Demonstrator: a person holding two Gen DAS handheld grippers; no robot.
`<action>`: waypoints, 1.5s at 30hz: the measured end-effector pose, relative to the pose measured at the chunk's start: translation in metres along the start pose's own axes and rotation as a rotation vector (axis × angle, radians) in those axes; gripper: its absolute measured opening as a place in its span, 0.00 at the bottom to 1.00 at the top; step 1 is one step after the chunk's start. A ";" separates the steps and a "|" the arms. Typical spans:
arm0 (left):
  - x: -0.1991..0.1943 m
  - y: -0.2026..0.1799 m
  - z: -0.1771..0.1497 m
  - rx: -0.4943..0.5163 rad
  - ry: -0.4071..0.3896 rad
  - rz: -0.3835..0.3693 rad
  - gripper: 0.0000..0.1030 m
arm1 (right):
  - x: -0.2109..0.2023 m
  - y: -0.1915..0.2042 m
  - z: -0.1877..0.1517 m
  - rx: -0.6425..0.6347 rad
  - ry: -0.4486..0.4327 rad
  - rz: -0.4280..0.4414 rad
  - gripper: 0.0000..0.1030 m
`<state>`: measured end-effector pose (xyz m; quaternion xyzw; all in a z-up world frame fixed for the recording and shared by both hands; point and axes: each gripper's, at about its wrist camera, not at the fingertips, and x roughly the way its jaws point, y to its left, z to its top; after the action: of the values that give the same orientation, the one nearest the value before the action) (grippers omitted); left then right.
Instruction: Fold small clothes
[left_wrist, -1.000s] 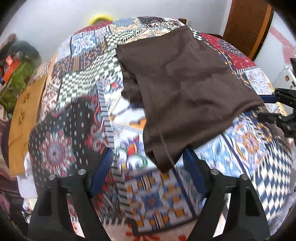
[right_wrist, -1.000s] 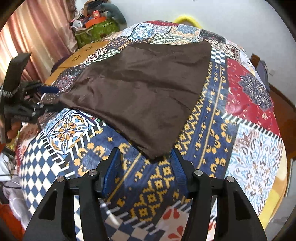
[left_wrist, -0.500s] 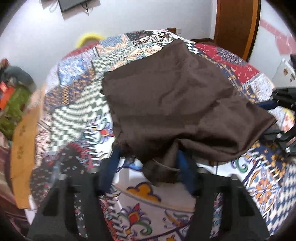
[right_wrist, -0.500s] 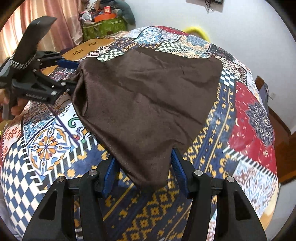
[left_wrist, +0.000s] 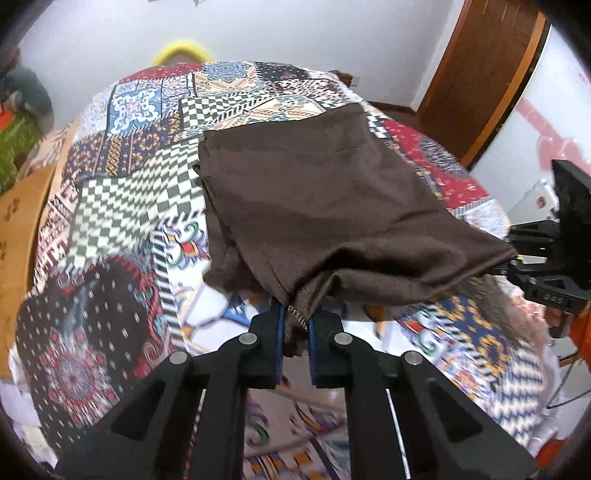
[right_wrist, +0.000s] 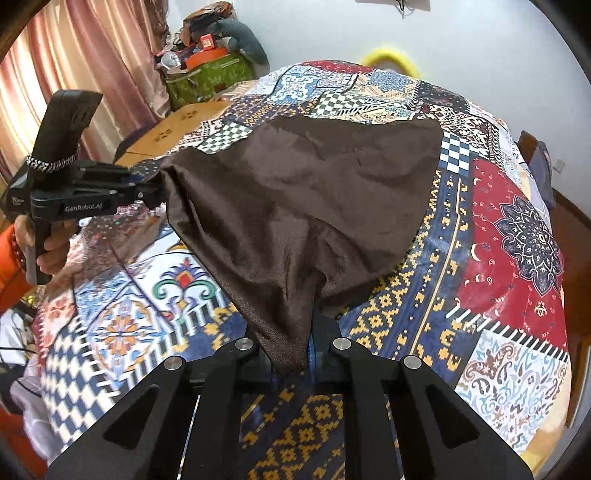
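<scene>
A dark brown garment (left_wrist: 314, 206) lies on the patchwork bedspread (left_wrist: 129, 206), its near edge lifted off the cover. In the left wrist view my left gripper (left_wrist: 295, 321) is closing, its blue pads pinching the garment's near left corner. My right gripper (left_wrist: 506, 266) shows at the right edge, holding the other near corner. In the right wrist view the right gripper (right_wrist: 291, 354) is closing on a bunched corner of the garment (right_wrist: 295, 206). The left gripper (right_wrist: 159, 192) pulls the opposite corner taut at the left. The far edge still rests flat on the bedspread (right_wrist: 517, 240).
A hand (right_wrist: 51, 243) with an orange sleeve holds the left gripper's handle. Pink curtains (right_wrist: 74, 55) and a pile of bags and boxes (right_wrist: 210, 66) stand at the far left. A wooden door (left_wrist: 491, 74) is at the far right, a yellow ring (left_wrist: 183, 51) beyond the bed.
Both grippers closed from wide open onto the garment's near corners and rose a little. The near edge has come up off the bedspread and now hangs stretched between them.
</scene>
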<state>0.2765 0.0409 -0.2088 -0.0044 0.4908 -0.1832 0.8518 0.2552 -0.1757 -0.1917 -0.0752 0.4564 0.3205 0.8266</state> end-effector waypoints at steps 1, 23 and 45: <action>-0.006 -0.002 -0.005 0.000 -0.002 -0.005 0.09 | -0.004 0.004 -0.002 -0.008 0.002 0.006 0.09; -0.034 -0.004 -0.010 0.168 -0.043 0.136 0.76 | -0.019 0.017 -0.003 -0.017 -0.006 0.062 0.08; 0.023 -0.020 -0.008 0.212 0.016 0.116 0.13 | 0.009 0.021 -0.027 -0.024 0.080 0.045 0.36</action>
<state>0.2741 0.0164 -0.2286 0.1155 0.4748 -0.1847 0.8527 0.2269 -0.1667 -0.2105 -0.0876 0.4867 0.3415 0.7993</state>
